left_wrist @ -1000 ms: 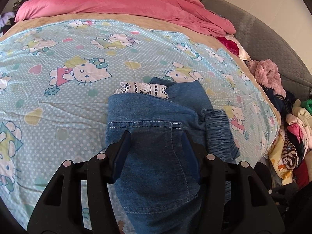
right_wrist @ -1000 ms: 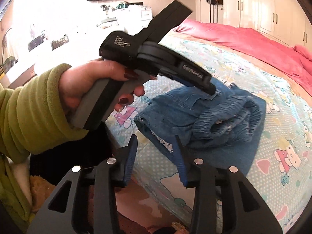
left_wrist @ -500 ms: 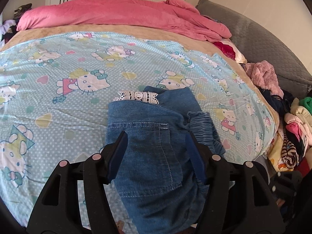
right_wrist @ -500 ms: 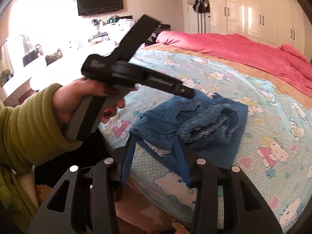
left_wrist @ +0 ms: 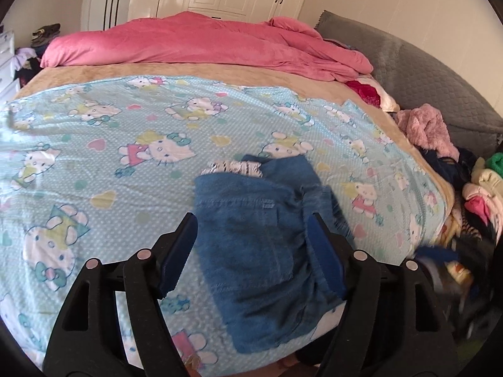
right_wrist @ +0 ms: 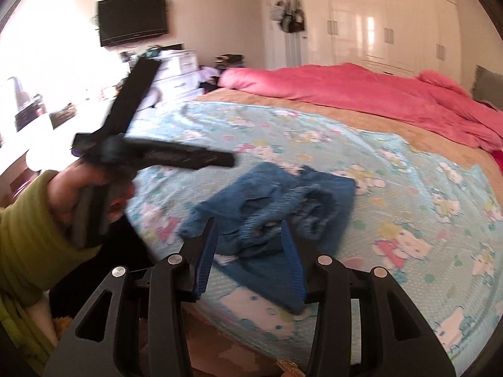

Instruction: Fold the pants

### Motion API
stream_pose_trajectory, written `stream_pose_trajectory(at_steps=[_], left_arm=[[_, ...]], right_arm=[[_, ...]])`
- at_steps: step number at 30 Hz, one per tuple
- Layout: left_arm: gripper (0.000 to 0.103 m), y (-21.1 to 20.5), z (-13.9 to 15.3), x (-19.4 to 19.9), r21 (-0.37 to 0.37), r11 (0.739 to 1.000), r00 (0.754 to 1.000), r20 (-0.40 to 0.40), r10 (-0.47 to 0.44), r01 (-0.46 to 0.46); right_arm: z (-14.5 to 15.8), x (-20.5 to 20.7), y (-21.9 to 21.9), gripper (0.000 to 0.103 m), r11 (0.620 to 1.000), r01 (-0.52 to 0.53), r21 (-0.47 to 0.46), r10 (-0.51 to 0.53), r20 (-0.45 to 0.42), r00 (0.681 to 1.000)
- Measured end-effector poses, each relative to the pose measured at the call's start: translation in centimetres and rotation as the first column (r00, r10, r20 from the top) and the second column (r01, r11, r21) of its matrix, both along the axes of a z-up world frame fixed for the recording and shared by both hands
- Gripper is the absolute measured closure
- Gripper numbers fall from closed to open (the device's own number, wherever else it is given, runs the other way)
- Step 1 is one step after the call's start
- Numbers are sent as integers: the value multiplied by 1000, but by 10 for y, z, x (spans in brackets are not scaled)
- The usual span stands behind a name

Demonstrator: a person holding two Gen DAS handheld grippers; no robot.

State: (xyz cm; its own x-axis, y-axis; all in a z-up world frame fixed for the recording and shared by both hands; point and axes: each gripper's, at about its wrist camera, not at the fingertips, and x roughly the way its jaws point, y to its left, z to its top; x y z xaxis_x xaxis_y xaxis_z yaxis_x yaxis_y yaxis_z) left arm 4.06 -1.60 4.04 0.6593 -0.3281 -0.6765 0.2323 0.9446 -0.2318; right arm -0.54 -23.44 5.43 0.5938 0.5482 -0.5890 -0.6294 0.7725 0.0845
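Folded blue denim pants (left_wrist: 257, 251) with a white lace trim (left_wrist: 232, 167) lie near the front edge of the cartoon-cat bedsheet (left_wrist: 94, 157). My left gripper (left_wrist: 251, 220) hovers above them. Its jaws are opening, and the pads do not press on the cloth. In the right wrist view the pants (right_wrist: 276, 194) lie bunched at the waistband, with my right gripper (right_wrist: 248, 223) open in front of them and nothing between its fingers. A hand in a green sleeve (right_wrist: 31, 235) holds the left gripper (right_wrist: 151, 154) at the left, above the bed's edge.
A pink duvet (left_wrist: 204, 44) lies across the far end of the bed. A grey padded headboard (left_wrist: 424, 72) and a heap of clothes (left_wrist: 471, 188) line the right side. A wall TV (right_wrist: 132, 19), drawers (right_wrist: 179, 66) and white wardrobes (right_wrist: 393, 15) stand beyond.
Both grippers have drawn back and up from the pants, which look smaller and stay on the bed. The left jaws have spread wider.
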Motion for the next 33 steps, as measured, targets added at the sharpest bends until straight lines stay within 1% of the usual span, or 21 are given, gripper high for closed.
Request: stream_pose_trajectory(at_steps=[1, 2, 4, 6, 9, 12, 13, 14, 15, 16, 19, 20, 21, 22, 23, 24, 26, 28, 31, 33], left_arm=[[53, 1, -3, -6, 5, 1000, 1000, 2, 0, 0], [56, 0, -5, -11, 1, 1000, 1000, -2, -5, 5], [65, -1, -13, -21, -17, 999, 999, -22, -29, 29], [68, -8, -22, -31, -32, 997, 996, -52, -75, 73], [68, -25, -35, -40, 1, 992, 988, -84, -126, 127], [68, -37, -51, -41, 25, 988, 981, -123, -149, 153], [68, -43, -59, -41, 48, 987, 980, -134, -148, 156], [67, -45, -60, -42, 59, 986, 981, -129, -146, 155], [64, -48, -61, -43, 69, 985, 981, -120, -151, 160], [60, -49, -62, -44, 68, 984, 981, -117, -156, 165], [60, -46, -63, -45, 52, 985, 980, -116, -161, 167], [60, -46, -63, -44, 45, 985, 980, -115, -162, 168], [60, -45, -63, -45, 38, 985, 980, -114, -164, 169], [59, -44, -63, -44, 31, 985, 980, -114, -164, 169], [59, -43, -62, -44, 26, 986, 980, -114, -164, 167], [58, -43, -62, -44, 21, 986, 980, -112, -163, 166], [58, -42, -62, -44, 19, 986, 981, -110, -163, 166], [58, -40, -62, -44, 16, 986, 981, -108, -160, 163], [57, -42, -63, -46, 21, 985, 980, -107, -166, 169], [57, -43, -63, -46, 26, 985, 980, -106, -167, 170]], right_arm=[[0, 5, -2, 63, 1000, 17, -4, -17, -3, 1000], [1, 13, -5, 63, 999, 40, -10, -40, -10, 999], [2, 30, -8, 63, 997, 74, -22, -75, -40, 996], [2, 54, -7, 63, 994, 102, -34, -105, -70, 992], [-4, 91, 3, 63, 992, 108, -58, -115, -145, 983], [-9, 123, 25, 63, 996, 44, -79, -58, -192, 980], [-12, 133, 35, 63, 994, 27, -102, -47, -197, 979], [-14, 139, 42, 63, 993, 8, -121, -32, -206, 978], [-18, 145, 51, 63, 990, -17, -143, -15, -218, 976], [-24, 153, 61, 63, 984, -37, -175, -3, -225, 974], [-43, 167, 82, 63, 964, -98, -246, 28, -271, 962], [-54, 174, 88, 64, 953, -104, -284, 16, -297, 955], [-65, 181, 91, 66, 943, -88, -321, -19, -318, 948], [-73, 187, 92, 79, 940, -78, -332, -42, -340, 940], [-76, 188, 92, 97, 944, -86, -318, -34, -353, 935], [-75, 187, 96, 99, 949, -103, -299, -10, -352, 936], [-66, 178, 107, 99, 930, -87, -357, -8, -256, 967], [-64, 176, 116, 99, 914, -87, -395, 3, -208, 978], [-84, 184, 120, 99, 890, -72, -450, -28, -213, 977], [-90, 186, 117, 98, 897, -66, -437, -34, -217, 975]])
